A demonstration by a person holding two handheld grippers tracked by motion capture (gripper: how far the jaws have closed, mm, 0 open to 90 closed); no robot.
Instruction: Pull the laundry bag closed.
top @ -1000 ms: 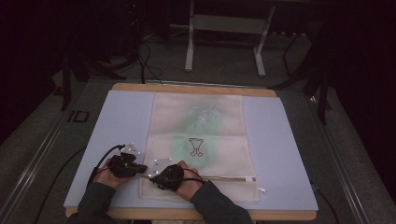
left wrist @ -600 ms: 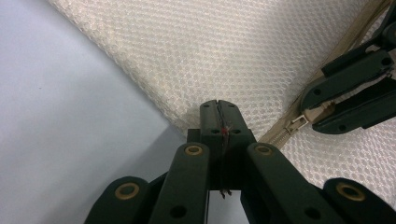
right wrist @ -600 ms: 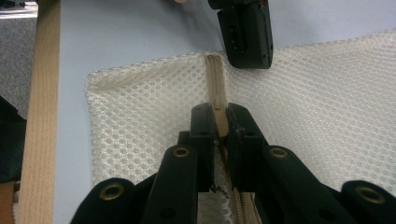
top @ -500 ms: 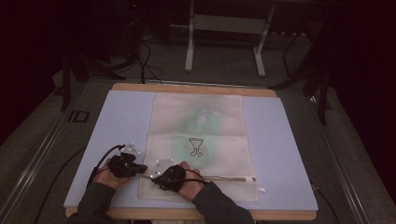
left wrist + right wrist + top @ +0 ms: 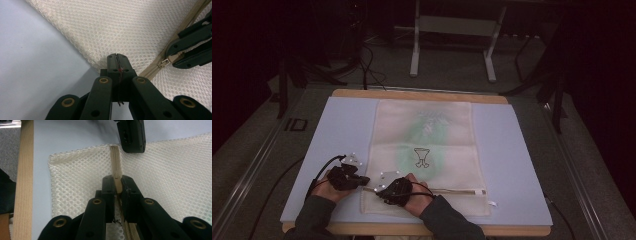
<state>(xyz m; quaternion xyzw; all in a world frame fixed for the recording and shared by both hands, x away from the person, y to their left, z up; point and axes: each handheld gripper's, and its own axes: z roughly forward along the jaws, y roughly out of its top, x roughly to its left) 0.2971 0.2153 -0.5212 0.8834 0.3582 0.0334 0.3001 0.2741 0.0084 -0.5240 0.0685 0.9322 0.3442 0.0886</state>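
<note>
Comparing with a second ago, almost nothing has shifted: the cream mesh laundry bag (image 5: 426, 155) lies flat on the pale blue table mat (image 5: 522, 165) and both hands sit in the same places, so the zipping looks barely under way. The left gripper (image 5: 117, 57) is pressed fully together on the bag's near-left edge, while the right gripper (image 5: 116, 185), nearly closed, pinches the beige zipper tape (image 5: 115, 162) around the metal slider (image 5: 163, 62). Whether the slider itself is clamped stays hidden between the jaws, and the person's sleeves are cut off below.

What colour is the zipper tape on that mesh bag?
Beige, a shade darker than the cream mesh bag; the zipper tape shows best in the right gripper view.
</note>
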